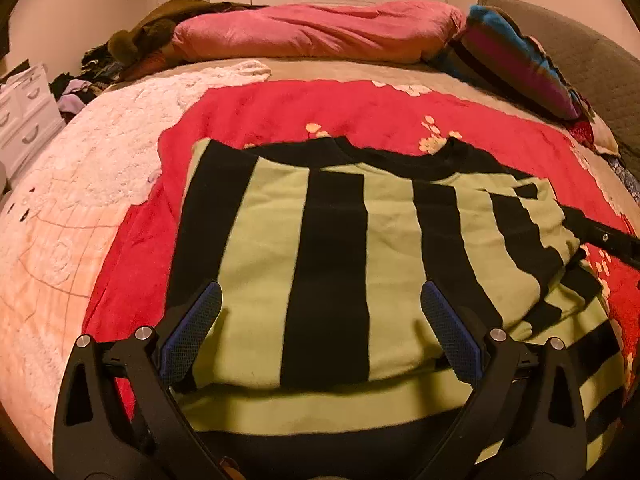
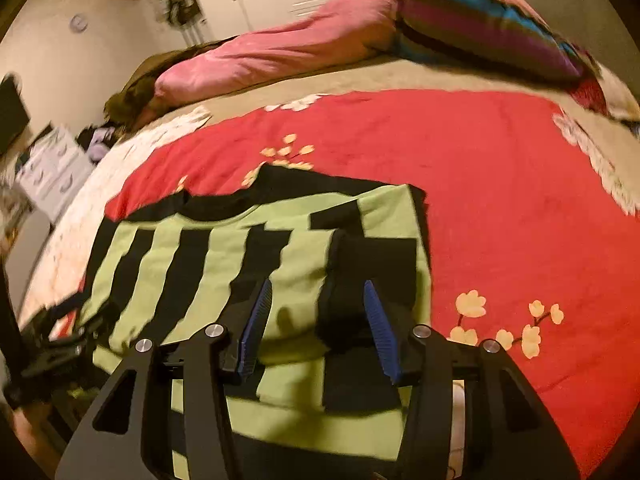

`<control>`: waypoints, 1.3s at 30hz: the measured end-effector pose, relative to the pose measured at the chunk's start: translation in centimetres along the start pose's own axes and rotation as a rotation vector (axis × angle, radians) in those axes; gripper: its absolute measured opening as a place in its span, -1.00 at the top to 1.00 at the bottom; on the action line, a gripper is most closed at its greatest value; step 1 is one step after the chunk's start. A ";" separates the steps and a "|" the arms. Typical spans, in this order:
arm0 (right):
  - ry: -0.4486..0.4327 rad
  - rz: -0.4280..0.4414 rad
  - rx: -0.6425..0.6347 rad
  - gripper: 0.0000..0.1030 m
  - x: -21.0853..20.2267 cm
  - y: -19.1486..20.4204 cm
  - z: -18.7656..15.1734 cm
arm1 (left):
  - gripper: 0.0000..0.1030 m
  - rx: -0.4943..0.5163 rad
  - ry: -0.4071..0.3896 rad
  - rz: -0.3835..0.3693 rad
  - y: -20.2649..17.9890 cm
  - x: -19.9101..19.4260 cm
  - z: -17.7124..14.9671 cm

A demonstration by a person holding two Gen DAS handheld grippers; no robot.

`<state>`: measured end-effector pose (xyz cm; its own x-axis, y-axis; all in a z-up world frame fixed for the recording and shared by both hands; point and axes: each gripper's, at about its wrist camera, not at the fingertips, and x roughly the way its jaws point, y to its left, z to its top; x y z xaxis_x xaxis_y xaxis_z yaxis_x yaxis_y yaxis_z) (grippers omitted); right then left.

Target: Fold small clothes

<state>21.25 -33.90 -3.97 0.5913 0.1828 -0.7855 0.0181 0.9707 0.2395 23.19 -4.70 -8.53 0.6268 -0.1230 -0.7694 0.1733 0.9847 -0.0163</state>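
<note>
A green and black striped garment (image 1: 336, 264) lies partly folded on the red flowered blanket (image 1: 280, 116); it also shows in the right wrist view (image 2: 224, 264). My left gripper (image 1: 320, 300) is wide open just above the garment's near left part, holding nothing. My right gripper (image 2: 316, 294) is open over the garment's right side, its jaws either side of a raised fold of cloth. The right gripper's arm also shows at the right edge of the left wrist view (image 1: 608, 238), and the left gripper at the left edge of the right wrist view (image 2: 52, 344).
A pink duvet (image 1: 320, 32) and a striped pillow (image 1: 516, 68) lie at the bed's far side. A white blanket (image 1: 80, 184) covers the bed's left part. White drawers (image 1: 24, 116) and a clothes pile (image 1: 80, 88) stand beyond the left edge.
</note>
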 end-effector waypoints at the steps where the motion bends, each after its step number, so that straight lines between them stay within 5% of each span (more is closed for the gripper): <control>1: 0.002 -0.003 -0.017 0.09 0.1 0.4 -0.1 | -0.82 0.002 0.010 -0.003 -0.1 0.0 -0.2; 7: 0.067 -0.035 -0.028 0.09 2.0 1.0 -0.3 | -0.82 0.003 0.081 -0.011 -0.1 1.3 -1.0; 15: 0.099 -0.048 -0.005 0.08 3.4 0.4 -0.8 | -0.82 -0.004 0.080 -0.013 -0.1 1.5 -1.1; 19: 0.076 0.008 0.047 -0.32 2.3 0.3 -0.5 | -0.82 -0.058 0.056 -0.053 0.7 1.0 -0.8; 24: 0.024 0.002 0.023 -0.46 0.6 1.1 0.1 | -0.82 -0.099 0.011 -0.074 1.4 -0.3 -0.4; 27: 0.000 0.017 0.054 -0.76 -0.4 0.8 0.3 | -0.82 -0.111 -0.010 -0.060 1.8 -1.0 -0.3; 39: -0.046 0.035 0.106 -0.82 -3.0 -0.1 0.7 | -0.82 -0.165 -0.100 -0.019 3.0 -3.8 0.1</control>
<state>20.03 -34.68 -1.22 0.6294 0.2068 -0.7491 0.0806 0.9414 0.3276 21.40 -1.32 -5.58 0.6986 -0.1454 -0.7006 0.0639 0.9879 -0.1413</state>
